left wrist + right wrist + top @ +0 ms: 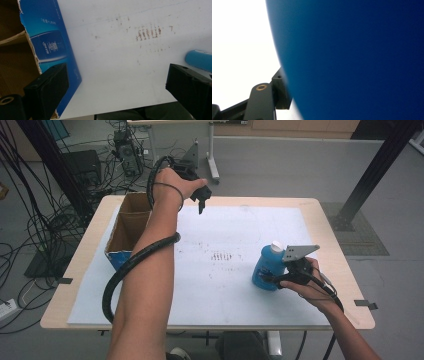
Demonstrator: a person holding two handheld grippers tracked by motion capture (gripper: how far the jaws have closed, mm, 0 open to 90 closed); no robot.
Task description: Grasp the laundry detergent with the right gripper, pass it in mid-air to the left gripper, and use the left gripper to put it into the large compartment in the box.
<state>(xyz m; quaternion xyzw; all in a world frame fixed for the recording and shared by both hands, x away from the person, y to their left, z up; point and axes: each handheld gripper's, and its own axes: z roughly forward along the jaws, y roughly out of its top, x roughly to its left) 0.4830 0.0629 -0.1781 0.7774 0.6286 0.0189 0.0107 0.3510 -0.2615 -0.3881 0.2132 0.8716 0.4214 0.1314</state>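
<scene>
A blue bottle with a white cap stands upright on the white mat at the right. My right gripper reaches it from the right and is shut on its lower body. In the right gripper view the bottle sits very close, and one finger presses on its side. My left gripper hangs open above the table's far edge, pointing down, with nothing between its jaws. In the left gripper view it looks down on the mat, with the bottle far off at the right.
An open cardboard box with a blue printed side and a divider stands at the mat's left edge, also seen as the box beside the left jaw. Brown smudges mark the mat's middle. Cables and a black post stand on the floor around the table.
</scene>
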